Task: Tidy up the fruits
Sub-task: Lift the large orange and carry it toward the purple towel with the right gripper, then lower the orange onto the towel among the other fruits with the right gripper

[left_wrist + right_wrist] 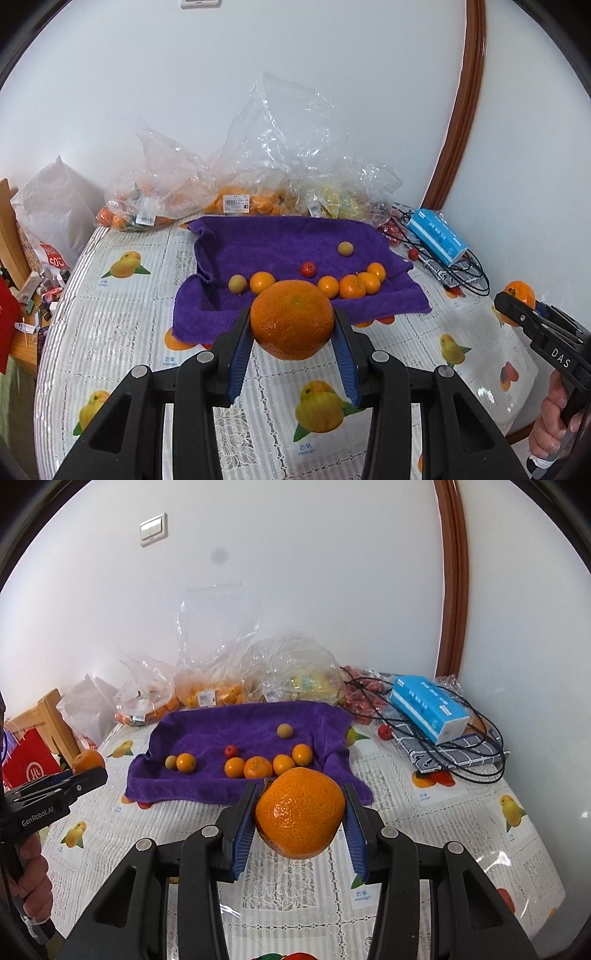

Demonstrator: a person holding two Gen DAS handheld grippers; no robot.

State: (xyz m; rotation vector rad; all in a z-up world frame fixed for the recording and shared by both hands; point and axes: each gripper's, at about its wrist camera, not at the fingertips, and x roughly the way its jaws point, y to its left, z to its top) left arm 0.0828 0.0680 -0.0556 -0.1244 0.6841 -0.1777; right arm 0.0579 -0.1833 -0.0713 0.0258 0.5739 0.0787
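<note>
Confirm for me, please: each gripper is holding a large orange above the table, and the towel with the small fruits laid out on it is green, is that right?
Not quite: the towel is purple, not green, as both wrist views show. The rest holds: the left gripper grips one large orange, the right gripper grips another large orange, and small fruits lie on the towel.
</note>
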